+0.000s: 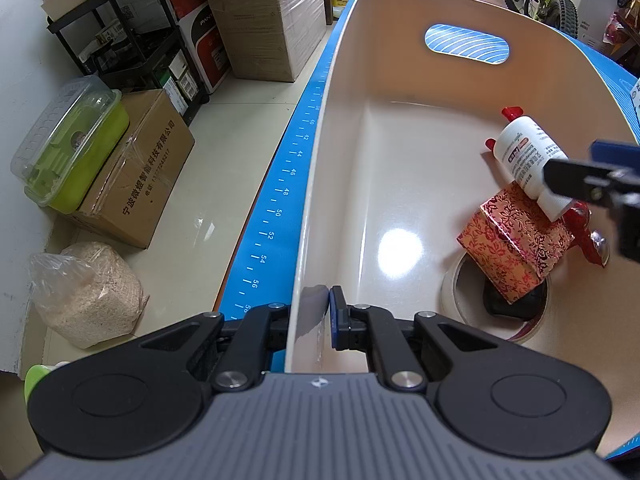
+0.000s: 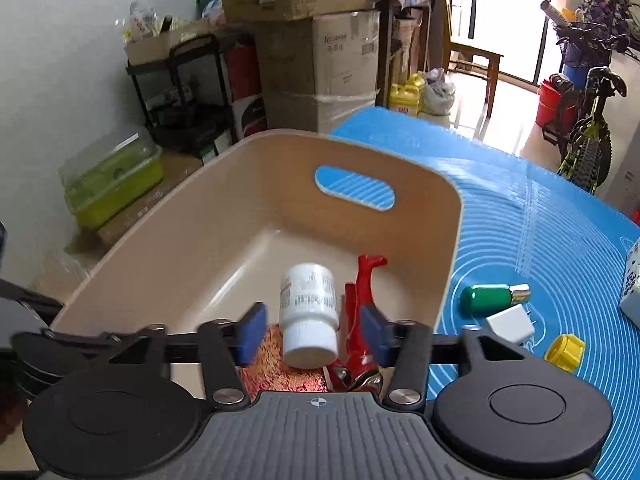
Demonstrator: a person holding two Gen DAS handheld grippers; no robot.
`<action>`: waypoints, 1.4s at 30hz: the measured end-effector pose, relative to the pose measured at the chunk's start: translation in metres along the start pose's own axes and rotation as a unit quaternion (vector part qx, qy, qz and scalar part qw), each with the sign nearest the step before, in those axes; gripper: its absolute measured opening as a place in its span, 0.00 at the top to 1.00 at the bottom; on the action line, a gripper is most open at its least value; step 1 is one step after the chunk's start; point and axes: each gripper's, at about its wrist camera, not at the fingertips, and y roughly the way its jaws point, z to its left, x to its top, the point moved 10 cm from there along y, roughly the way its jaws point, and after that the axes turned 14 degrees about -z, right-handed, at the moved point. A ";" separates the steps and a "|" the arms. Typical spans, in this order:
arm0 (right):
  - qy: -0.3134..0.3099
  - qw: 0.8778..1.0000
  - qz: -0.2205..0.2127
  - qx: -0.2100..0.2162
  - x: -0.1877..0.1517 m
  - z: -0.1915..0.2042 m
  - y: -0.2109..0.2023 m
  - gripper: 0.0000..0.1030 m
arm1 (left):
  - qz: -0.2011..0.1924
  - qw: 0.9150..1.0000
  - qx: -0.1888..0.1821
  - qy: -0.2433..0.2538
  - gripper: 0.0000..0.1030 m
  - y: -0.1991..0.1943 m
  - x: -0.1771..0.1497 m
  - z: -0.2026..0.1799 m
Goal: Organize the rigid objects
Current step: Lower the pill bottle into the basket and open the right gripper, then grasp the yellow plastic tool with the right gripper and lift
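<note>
A beige plastic bin [image 1: 344,128] with a handle slot stands on the blue mat; it also shows in the right wrist view [image 2: 224,216]. My left gripper [image 1: 310,320] is shut on the bin's near rim. Inside lie a white bottle [image 1: 528,160], a red patterned box [image 1: 512,240], a roll of tape [image 1: 452,292] and a red tool [image 1: 584,236]. My right gripper [image 2: 314,330] is open above the bin, its pads either side of the white bottle [image 2: 308,312], which rests on the box beside the red tool [image 2: 362,304].
On the blue mat [image 2: 532,224] right of the bin lie a green bottle [image 2: 488,298], a white charger plug [image 2: 510,322], a yellow cap [image 2: 564,352] and a white box [image 2: 632,284]. Cardboard boxes [image 1: 272,20], a shelf and a green container [image 1: 76,140] stand on the floor at left.
</note>
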 end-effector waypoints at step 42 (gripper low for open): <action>0.128 0.969 0.043 -0.206 -0.091 -0.211 0.018 0.14 | 0.000 1.000 0.001 0.001 0.87 0.001 -0.002 0.000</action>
